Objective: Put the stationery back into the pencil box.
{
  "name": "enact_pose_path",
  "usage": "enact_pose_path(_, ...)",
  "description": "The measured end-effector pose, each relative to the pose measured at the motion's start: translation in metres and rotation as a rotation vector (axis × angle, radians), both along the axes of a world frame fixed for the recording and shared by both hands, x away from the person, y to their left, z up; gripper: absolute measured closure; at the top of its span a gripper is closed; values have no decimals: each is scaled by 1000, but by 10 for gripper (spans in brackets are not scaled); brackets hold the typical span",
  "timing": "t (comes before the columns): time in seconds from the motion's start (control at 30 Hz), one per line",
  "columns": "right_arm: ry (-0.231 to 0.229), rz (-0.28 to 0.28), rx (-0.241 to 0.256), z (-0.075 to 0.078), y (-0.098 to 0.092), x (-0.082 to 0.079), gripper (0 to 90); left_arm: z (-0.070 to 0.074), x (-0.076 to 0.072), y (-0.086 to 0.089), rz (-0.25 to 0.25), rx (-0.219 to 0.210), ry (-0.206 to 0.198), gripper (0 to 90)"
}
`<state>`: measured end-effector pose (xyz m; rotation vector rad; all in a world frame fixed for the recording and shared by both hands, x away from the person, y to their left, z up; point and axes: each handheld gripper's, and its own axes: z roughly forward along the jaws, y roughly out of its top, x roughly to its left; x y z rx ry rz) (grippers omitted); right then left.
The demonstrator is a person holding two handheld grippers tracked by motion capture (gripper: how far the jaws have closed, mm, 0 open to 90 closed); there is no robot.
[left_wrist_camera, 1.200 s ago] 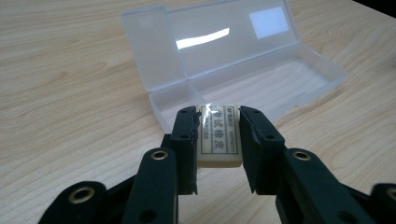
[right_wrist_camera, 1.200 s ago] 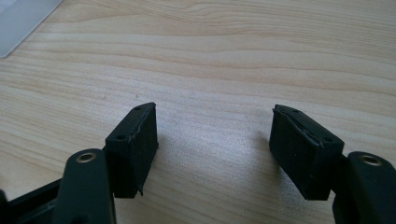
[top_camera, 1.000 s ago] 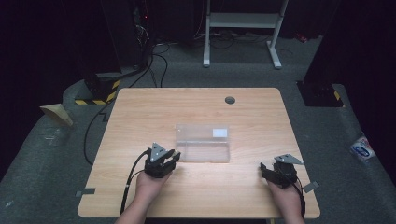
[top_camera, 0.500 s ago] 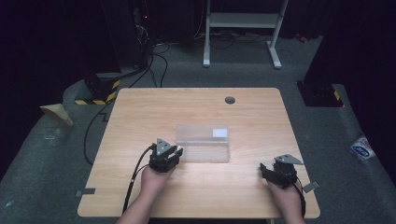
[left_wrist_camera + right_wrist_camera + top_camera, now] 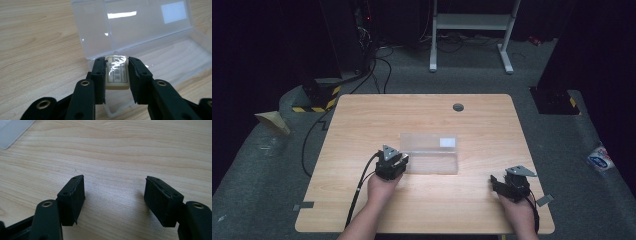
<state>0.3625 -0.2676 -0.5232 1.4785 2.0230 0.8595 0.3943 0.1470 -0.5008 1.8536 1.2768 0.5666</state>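
- Since a second ago the left gripper (image 5: 399, 161) has slid right and a little forward, up to the left end of the clear plastic box (image 5: 430, 153); the right gripper (image 5: 499, 185) has stayed where it was, near the front right corner of the table (image 5: 362, 120).
- Count: one box, one eraser (image 5: 117, 72), two grippers, two hands, one table.
- Left gripper: its jaws are clamped on the eraser, one pad against each long side, as the left gripper view shows.
- Eraser: a small cream block in a shiny clear wrapper with dark print on top. Its long axis runs along the jaws, pointing away from the camera toward the box's raised lid. It sits at the left end of the box's tray, over the near corner; whether it rests on the tray floor or is held just above it cannot be told.
- Box: it lies open in the middle of the table, long axis running left to right across it. The lid, hinged at the far side, carries a white label (image 5: 447, 142) near its right end.
- Right gripper: its jaws stand wide apart with bare wood between them, holding nothing; it is well apart from the box.
- Left hand (image 5: 382, 186) and right hand (image 5: 515, 208) each grip their tool from the near edge.
- A dark round hole (image 5: 458, 107) sits near the table's far edge.
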Motion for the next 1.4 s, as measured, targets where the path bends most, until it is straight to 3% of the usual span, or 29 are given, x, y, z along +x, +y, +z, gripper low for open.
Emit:
enact_pose_path(0.43, -1, -1, -2, 0, 0, 0, 328, -3, 8, -9, 16, 54, 19, 679)
enact_pose_path(0.53, -1, -1, -2, 0, 0, 0, 328, -3, 9, -9, 14, 49, 21, 675)
enact_pose_path(0.63, -1, 0, -2, 0, 0, 0, 328, -1, 8, -10, 13, 38, 4, 600)
enact_pose_path(0.93, -1, 1, -2, 0, 0, 0, 328, 5, 7, -4, -9, -5, 4, 519)
enact_pose_path(1.17, -1, 1, -2, 0, 0, 0, 328, 7, 6, -3, -27, 4, -6, 441)
enact_pose_path(1.4, 1, 6, -2, 0, 0, 0, 329, 9, 8, 5, -25, -6, 23, 253)
